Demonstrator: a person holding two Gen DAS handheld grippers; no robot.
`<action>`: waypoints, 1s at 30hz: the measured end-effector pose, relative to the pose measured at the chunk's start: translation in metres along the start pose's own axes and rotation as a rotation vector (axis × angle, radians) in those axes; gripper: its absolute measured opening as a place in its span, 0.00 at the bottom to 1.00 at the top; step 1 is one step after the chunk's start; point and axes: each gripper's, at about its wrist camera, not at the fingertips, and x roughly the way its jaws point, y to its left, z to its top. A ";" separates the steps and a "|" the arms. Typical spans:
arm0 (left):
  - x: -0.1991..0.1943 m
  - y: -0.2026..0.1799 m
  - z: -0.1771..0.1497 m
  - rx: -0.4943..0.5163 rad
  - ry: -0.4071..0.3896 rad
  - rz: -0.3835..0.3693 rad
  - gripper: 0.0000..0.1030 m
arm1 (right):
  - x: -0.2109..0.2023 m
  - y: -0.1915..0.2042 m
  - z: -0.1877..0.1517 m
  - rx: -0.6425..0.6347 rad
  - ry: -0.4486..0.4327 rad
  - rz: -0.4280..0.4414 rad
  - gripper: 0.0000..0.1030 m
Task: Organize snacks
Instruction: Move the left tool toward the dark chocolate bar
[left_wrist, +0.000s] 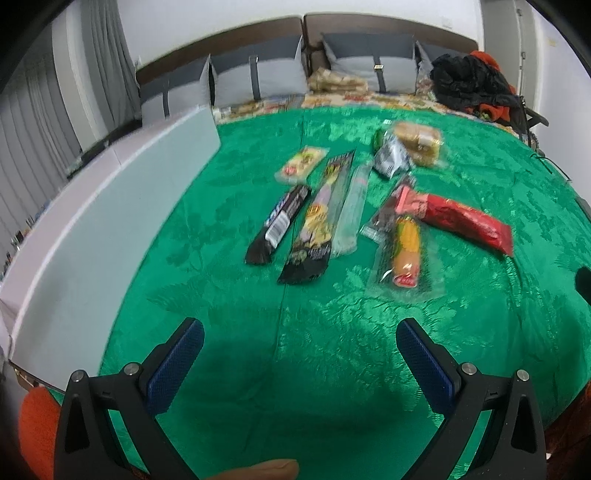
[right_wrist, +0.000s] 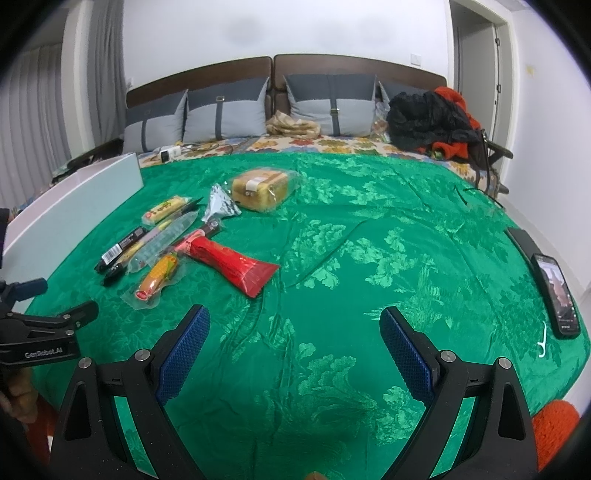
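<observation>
Nothing is picked up yet, so this looks like the very start of the sorting: both grippers hang above the green bedspread (right_wrist: 369, 229) short of the snacks. The left gripper (left_wrist: 300, 345) has its jaws spread wide with nothing between them, and the right gripper (right_wrist: 294, 330) is likewise spread and empty.

The snacks lie in a loose cluster on the spread, ahead of the left gripper and off to the left of the right one. Three long packs sit side by side: a black bar (left_wrist: 279, 223), a black and yellow pack (left_wrist: 321, 221) and a clear sleeve (left_wrist: 352, 210). Beyond them is a small yellow packet (right_wrist: 168, 208), and to the right a clear-wrapped sausage (left_wrist: 406, 251), a red pouch (right_wrist: 236, 264) touching it, a silver wrapper (right_wrist: 219, 205) and a wrapped bread loaf (right_wrist: 260, 188). A white box (right_wrist: 74, 206) stands just left of the cluster, probably where the snacks should go.

The next move seems to fall to the left gripper, which is nearer: reach forward, drop low over one flat pack and close across its narrow width. The packs touch one another, so a neighbour may drag along.

The only clear writing is "GenRobot.AI" on the left gripper's body in the right wrist view. The yellow packet has red lettering too small to read, and the black bar shows a barcode label. A phone (right_wrist: 556, 295) lies at the right edge
</observation>
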 end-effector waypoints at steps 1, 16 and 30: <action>0.004 0.001 0.000 -0.003 0.018 -0.004 1.00 | 0.001 -0.001 0.000 0.005 0.005 0.002 0.92; 0.048 0.021 0.003 -0.072 0.148 -0.057 1.00 | 0.060 -0.050 0.019 0.005 0.133 -0.083 0.92; 0.051 0.023 0.004 -0.114 0.161 -0.055 1.00 | 0.109 -0.080 0.021 0.063 0.257 -0.076 0.94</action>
